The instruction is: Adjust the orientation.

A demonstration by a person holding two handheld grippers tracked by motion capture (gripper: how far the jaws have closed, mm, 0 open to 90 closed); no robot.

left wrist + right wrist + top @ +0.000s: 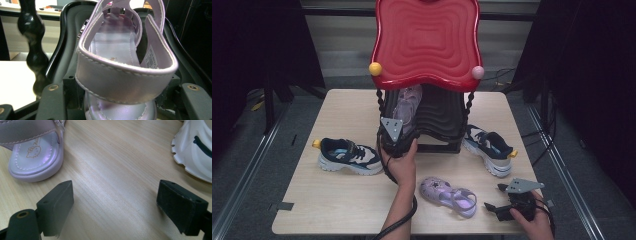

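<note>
My left gripper [392,136] is raised at the front of the shoe rack, shut on the heel of a purple sandal [408,102]. The sandal is tilted toe-up and reaches into the rack's black lower shelf [443,117]. In the left gripper view the sandal's heel strap [125,75] sits close up between the two jaws. The matching purple sandal [448,196] lies flat on the table near the front. My right gripper [494,198] rests low beside it at the front right, open with nothing in it [115,200]; the sandal's heel [35,157] lies just ahead to the left.
The rack has a wavy red top [427,40] on twisted black posts [33,50]. One navy and white sneaker [348,156] lies left of the rack. The other [488,147] lies right of it, and its white sole [195,150] is near my right gripper.
</note>
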